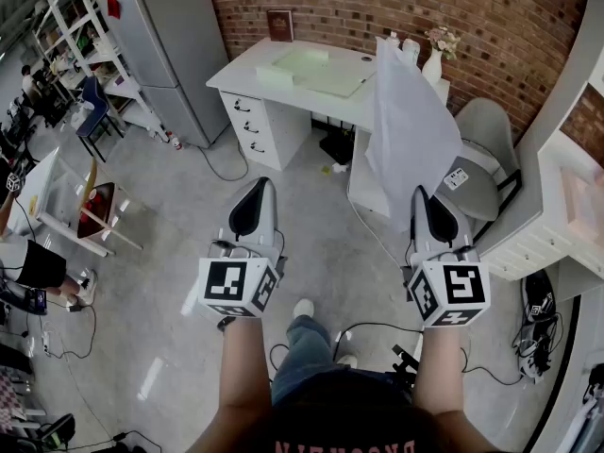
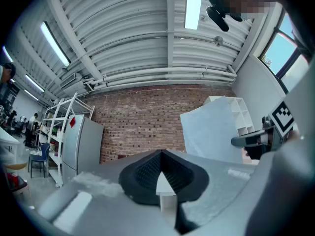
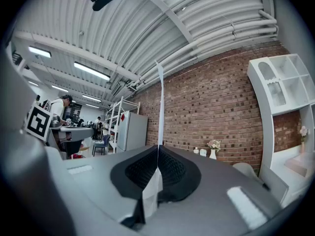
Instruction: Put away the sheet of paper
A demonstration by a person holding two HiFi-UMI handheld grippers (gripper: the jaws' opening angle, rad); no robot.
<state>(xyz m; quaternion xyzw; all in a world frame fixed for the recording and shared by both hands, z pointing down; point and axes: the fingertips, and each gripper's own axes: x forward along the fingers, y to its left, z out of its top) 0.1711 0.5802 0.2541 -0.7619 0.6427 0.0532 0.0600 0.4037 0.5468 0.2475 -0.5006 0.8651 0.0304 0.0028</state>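
Observation:
The white sheet of paper (image 1: 406,130) stands upright, its lower edge pinched in my right gripper (image 1: 425,194), which is shut on it. In the right gripper view the sheet of paper (image 3: 160,107) shows edge-on, rising straight from the closed jaws of the right gripper (image 3: 158,149). My left gripper (image 1: 257,185) is held level beside it, a little apart, with its jaws shut and no paper between them. From the left gripper view, the left gripper (image 2: 162,154) points at the brick wall, and the paper (image 2: 211,132) and right gripper (image 2: 256,139) show on the right.
Ahead stands a white desk (image 1: 255,83) with drawers, a green mat (image 1: 321,69) and a vase of flowers (image 1: 436,55). A grey chair (image 1: 486,149) is to its right, a white shelf unit (image 1: 566,206) at far right, a fridge (image 1: 170,45) at left. Cables lie on the floor.

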